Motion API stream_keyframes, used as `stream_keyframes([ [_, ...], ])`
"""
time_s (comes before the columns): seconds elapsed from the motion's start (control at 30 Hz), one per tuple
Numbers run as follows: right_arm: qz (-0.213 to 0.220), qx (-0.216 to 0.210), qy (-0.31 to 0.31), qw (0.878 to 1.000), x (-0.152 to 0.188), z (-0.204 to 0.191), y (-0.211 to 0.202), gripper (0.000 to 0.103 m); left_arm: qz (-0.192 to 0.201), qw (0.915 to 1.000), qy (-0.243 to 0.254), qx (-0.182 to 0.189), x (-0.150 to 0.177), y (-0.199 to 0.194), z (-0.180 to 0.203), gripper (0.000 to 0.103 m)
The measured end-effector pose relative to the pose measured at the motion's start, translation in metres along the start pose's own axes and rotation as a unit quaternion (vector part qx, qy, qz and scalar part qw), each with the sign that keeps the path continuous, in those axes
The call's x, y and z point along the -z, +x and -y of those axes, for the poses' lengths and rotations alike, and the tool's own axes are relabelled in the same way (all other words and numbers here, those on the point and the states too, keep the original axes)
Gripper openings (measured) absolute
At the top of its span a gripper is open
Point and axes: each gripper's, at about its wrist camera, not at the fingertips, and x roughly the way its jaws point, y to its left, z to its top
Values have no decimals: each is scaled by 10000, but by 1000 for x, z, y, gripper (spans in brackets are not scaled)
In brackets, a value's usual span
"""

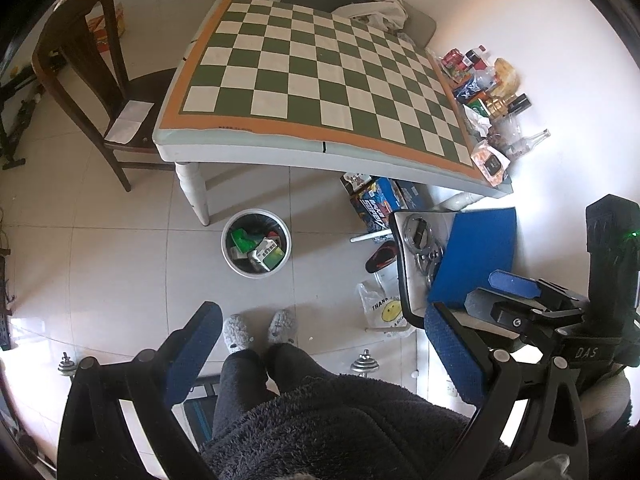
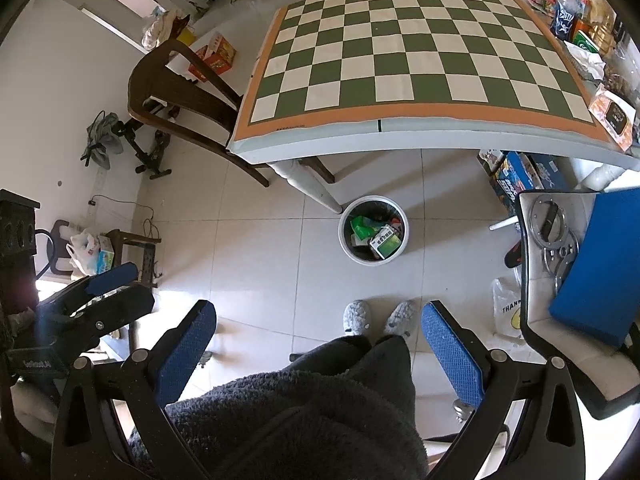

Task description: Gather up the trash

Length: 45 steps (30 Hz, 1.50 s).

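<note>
A white trash bin (image 1: 256,243) stands on the floor by the table leg, holding green and white cartons; it also shows in the right wrist view (image 2: 372,230). My left gripper (image 1: 320,356) is open and empty, held high above the floor and the person's slippers. My right gripper (image 2: 318,354) is open and empty too, at about the same height; it also shows at the right of the left wrist view (image 1: 516,304). The checkered table (image 1: 320,80) has a pile of packets, cans and bottles (image 1: 484,92) along its right edge, seen too in the right wrist view (image 2: 584,28).
A dark wooden chair (image 1: 92,80) stands left of the table. A white chair (image 2: 568,280) with metal rings and a blue pad is at the right. Boxes (image 1: 376,196) lie under the table. A plastic bag (image 1: 384,308) lies on the floor.
</note>
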Motion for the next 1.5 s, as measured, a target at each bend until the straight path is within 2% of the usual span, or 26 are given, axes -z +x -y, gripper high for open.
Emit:
stream_keyframes([
  [1.5,-4,12,31,10000,-1,-2,0,103,28,10000,-46,-7,0,1,3,103],
])
